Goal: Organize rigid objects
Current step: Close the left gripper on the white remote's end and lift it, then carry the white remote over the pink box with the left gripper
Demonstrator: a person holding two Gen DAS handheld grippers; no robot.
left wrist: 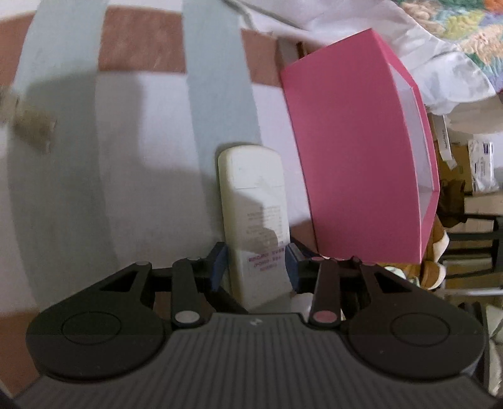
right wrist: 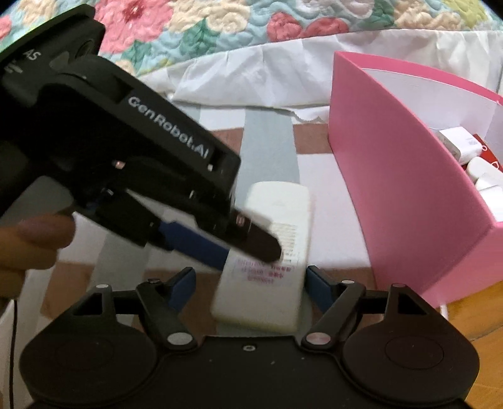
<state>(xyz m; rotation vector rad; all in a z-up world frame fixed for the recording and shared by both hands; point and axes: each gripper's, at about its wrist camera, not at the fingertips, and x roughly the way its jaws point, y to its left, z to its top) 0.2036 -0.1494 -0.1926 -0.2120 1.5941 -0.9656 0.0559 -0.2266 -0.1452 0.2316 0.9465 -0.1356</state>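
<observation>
On a bedsheet (left wrist: pixel 132 132) patterned in white, pale blue and brown blocks lies a white remote control (left wrist: pixel 254 217), back side up, just beside a pink box (left wrist: pixel 355 163). Behind both, a crumpled white cloth (right wrist: pixel 251 78) and a flowered quilt (right wrist: pixel 204 25) cover the bed.

The left wrist view looks past the bed's edge to cluttered cardboard boxes (left wrist: pixel 471 176) and dark furniture; a tan scrap (left wrist: pixel 31 126) sits at the sheet's left. Only the right wrist view looks into the pink box — small white items (right wrist: pixel 484 179) and something red lie inside — and shows a person's hand (right wrist: pixel 28 242) on the other tool's handle.

The left gripper (left wrist: pixel 255 261) straddles the near end of the remote; its blue pads sit at the remote's two sides, though blur makes it impossible to tell whether they press on it. The right gripper (right wrist: pixel 248 284) stands released — pads clear of the remote, which lies between them.
</observation>
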